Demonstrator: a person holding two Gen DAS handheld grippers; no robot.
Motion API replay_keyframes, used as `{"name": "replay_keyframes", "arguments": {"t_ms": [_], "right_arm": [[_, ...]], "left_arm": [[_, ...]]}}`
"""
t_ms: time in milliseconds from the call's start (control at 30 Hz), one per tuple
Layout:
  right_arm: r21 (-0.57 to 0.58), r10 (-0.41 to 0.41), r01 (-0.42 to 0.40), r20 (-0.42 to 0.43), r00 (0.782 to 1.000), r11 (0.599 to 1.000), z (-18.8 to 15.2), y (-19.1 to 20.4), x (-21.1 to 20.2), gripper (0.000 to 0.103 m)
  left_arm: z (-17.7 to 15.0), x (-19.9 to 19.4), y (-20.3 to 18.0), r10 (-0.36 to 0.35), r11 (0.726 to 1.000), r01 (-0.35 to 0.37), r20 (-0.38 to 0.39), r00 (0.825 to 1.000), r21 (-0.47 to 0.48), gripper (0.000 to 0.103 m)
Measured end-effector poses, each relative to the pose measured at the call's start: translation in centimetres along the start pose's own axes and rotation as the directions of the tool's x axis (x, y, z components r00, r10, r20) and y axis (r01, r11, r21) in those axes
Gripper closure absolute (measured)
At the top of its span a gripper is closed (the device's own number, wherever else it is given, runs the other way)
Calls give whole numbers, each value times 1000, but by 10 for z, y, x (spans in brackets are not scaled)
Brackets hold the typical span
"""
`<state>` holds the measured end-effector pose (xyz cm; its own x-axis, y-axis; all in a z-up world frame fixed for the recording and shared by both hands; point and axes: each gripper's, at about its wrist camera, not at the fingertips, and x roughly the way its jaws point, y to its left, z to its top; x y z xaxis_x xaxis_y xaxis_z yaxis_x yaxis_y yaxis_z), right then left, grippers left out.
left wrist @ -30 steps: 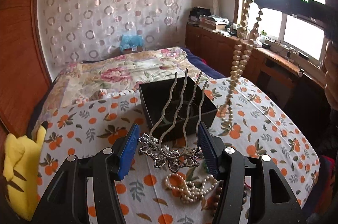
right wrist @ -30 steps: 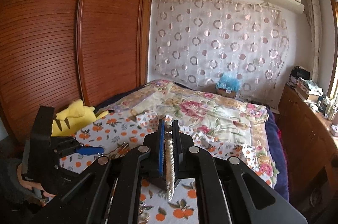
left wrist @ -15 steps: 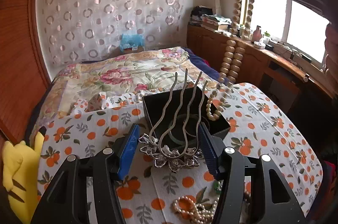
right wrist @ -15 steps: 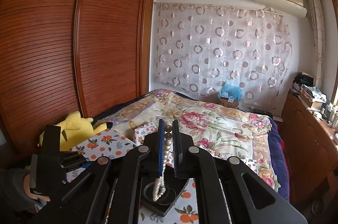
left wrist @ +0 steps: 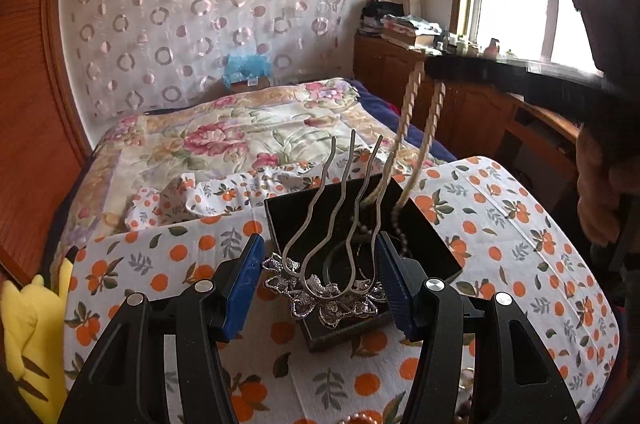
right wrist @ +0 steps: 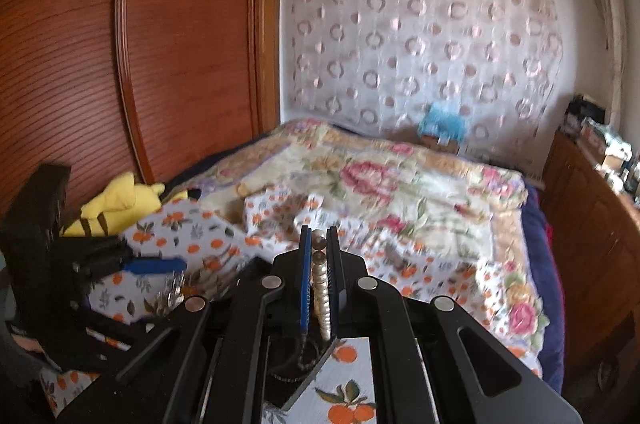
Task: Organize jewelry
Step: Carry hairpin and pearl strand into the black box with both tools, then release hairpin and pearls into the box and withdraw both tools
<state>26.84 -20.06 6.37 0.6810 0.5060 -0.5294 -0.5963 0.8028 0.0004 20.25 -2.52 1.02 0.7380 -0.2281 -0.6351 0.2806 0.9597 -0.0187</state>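
Note:
A silver hair comb [left wrist: 332, 288] with a flower-shaped base sits between the blue pads of my left gripper [left wrist: 318, 244], which is shut on it, prongs pointing up and away. The comb's base hangs over the near edge of an open black box [left wrist: 292, 220] on the orange-print cloth. My right gripper [right wrist: 319, 236] is shut on a strand of cream beads [right wrist: 322, 288]. In the left wrist view this bead strand [left wrist: 408, 111] hangs from the right gripper [left wrist: 432, 68] and its lower end reaches into the box. A dark ring lies inside the box.
The orange-print cloth [left wrist: 500, 224] covers the table, with a pearl pile [left wrist: 360, 418] at its near edge. A yellow plush toy [left wrist: 28, 336] lies left. A hand [left wrist: 600, 183] is at the right. Behind are a quilted bed [right wrist: 400, 183], a wooden wardrobe [right wrist: 100, 63] and a cabinet.
My left gripper carried the comb forward, from over the pearls to over the box's near edge. The right gripper came lower and the bead strand's end went from beside the box into it.

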Motion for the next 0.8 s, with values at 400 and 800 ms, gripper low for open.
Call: {"name": "replay_keyframes", "arguments": {"t_ms": [400, 800], "right_arm": [[46, 47, -45, -44, 998, 998, -33, -9, 13, 94], [69, 28, -24, -55, 998, 997, -65, -17, -10, 94]], "left_arm": [[5, 28, -11, -4, 999, 6, -50, 999, 41, 49], [-3, 47, -24, 1, 997, 8, -105, 995, 81, 48]]}}
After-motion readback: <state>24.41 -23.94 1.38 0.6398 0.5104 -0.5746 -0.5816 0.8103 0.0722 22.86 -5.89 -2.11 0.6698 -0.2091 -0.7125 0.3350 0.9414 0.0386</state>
